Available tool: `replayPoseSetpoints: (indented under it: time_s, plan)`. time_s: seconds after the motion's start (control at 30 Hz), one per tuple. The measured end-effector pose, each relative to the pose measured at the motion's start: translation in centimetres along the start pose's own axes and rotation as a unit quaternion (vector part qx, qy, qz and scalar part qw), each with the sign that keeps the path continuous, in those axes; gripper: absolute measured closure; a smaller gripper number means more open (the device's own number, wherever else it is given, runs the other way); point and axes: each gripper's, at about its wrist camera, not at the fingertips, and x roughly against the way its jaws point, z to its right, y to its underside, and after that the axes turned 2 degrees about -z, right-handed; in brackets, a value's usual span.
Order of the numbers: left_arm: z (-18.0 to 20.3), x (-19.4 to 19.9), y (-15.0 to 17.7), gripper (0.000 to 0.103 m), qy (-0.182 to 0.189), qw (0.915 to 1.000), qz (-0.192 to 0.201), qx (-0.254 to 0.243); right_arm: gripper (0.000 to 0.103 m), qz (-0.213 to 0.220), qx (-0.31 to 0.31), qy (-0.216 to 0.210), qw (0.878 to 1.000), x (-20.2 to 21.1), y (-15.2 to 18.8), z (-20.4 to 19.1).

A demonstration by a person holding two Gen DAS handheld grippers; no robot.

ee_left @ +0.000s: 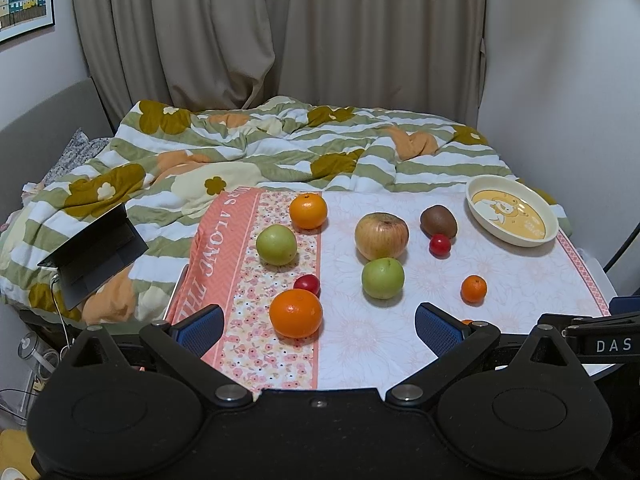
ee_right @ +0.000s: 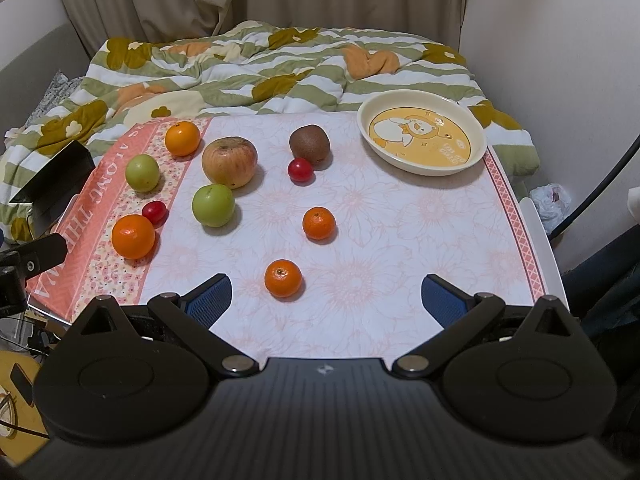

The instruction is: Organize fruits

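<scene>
Fruit lies scattered on a floral tablecloth (ee_right: 400, 232). Nearest my open left gripper (ee_left: 320, 330) is a large orange (ee_left: 295, 313), with a red cherry tomato (ee_left: 307, 284) behind it. Farther off lie two green apples (ee_left: 383, 278) (ee_left: 276, 245), a big yellow-red apple (ee_left: 381, 235), another orange (ee_left: 308, 211), a kiwi (ee_left: 438, 221) with a second tomato (ee_left: 440, 245), and a small tangerine (ee_left: 473, 289). My right gripper (ee_right: 326, 300) is open just above the near table edge, a tangerine (ee_right: 283, 278) in front of it. A cream dish (ee_right: 421, 136) with a cartoon duck stands empty at the far right.
A bed with a green-striped flowered duvet (ee_left: 280, 148) lies behind the table. An open laptop (ee_left: 94, 256) rests on it at the left. Curtains (ee_left: 280, 32) hang at the back. The table's right edge (ee_right: 536, 216) drops beside a plastic bag (ee_right: 554, 200) on the floor.
</scene>
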Motion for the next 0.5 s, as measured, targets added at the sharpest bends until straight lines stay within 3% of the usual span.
replayPoseSetpoints:
  time_s: [0.5]
  plan:
    - [-0.11, 0.12, -0.01, 0.0, 0.0, 1.0, 0.001, 0.0, 0.0, 0.0, -0.001, -0.001, 1.0, 0.13, 0.01, -0.06]
